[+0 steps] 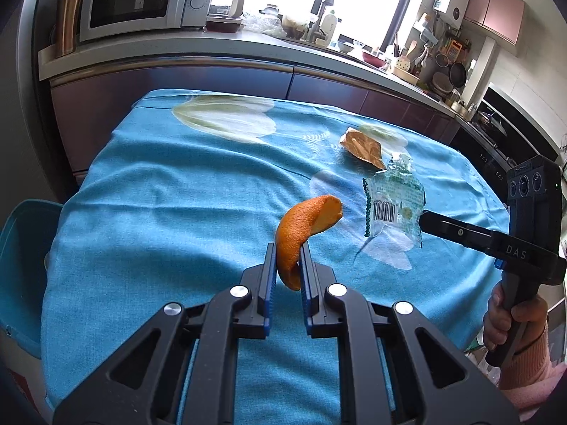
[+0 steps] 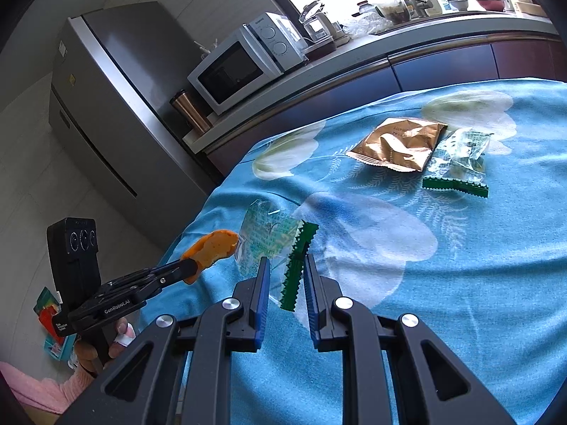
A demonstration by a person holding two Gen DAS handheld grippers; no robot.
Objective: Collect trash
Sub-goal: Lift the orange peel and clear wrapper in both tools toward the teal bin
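Note:
My left gripper [image 1: 287, 252] is shut on an orange peel [image 1: 304, 226] and holds it above the blue tablecloth [image 1: 170, 191]; it also shows in the right wrist view [image 2: 212, 248]. My right gripper [image 2: 286, 264] is shut on a clear wrapper with green serrated edges [image 2: 280, 244], lifted off the cloth; that wrapper shows in the left wrist view [image 1: 393, 205] at the right gripper's tip [image 1: 423, 221]. A brown foil packet [image 2: 398, 145] and a second clear green-edged wrapper [image 2: 457, 164] lie on the cloth further back.
A blue bin [image 1: 24, 265] stands at the table's left edge. A kitchen counter [image 1: 226, 53] with a microwave [image 1: 141, 0], a copper tumbler [image 1: 67, 17] and a sink runs behind the table. A fridge [image 2: 117, 113] stands to the left.

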